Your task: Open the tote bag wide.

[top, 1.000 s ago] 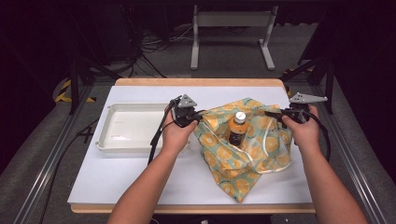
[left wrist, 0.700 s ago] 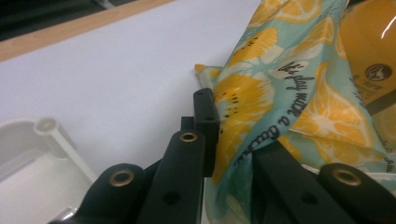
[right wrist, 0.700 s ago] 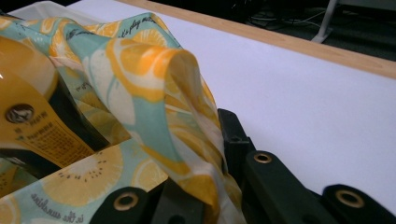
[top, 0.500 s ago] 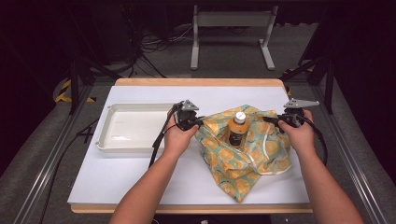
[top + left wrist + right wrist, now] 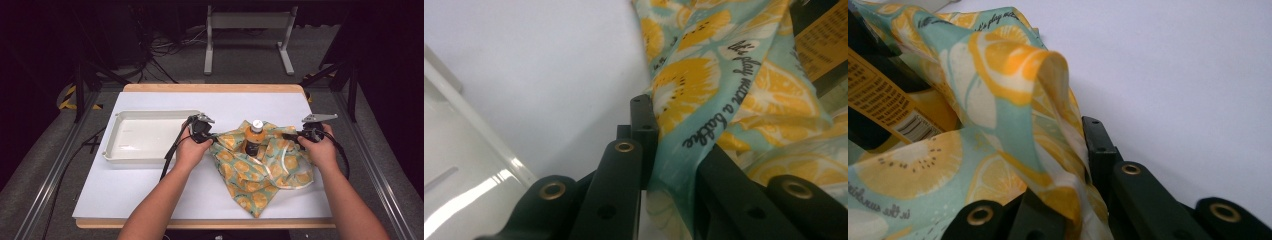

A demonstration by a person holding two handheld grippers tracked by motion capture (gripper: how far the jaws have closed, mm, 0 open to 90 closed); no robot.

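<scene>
On the white tabletop [image 5: 150, 195], right of a shallow white plastic tray [image 5: 145, 142], a teal cloth bag printed with orange slices [image 5: 260, 172] lies spread around an upright dark bottle with a white cap [image 5: 253, 140], its long axis vertical, cap up. The left tool [image 5: 206, 135] and right tool [image 5: 292, 136] are each clamped on an opposite edge of the bag. The step looks like baring the bottle; next, likely freeing it.

- The bottle [image 5: 253, 141] stands with its lower part hidden inside the lemon-print cloth [image 5: 265, 167].
- In the left gripper view the bottle's label [image 5: 824, 45] is cut off by the right edge.
- Cloth folds cover the right gripper's [image 5: 290, 136] jaw tips.
</scene>
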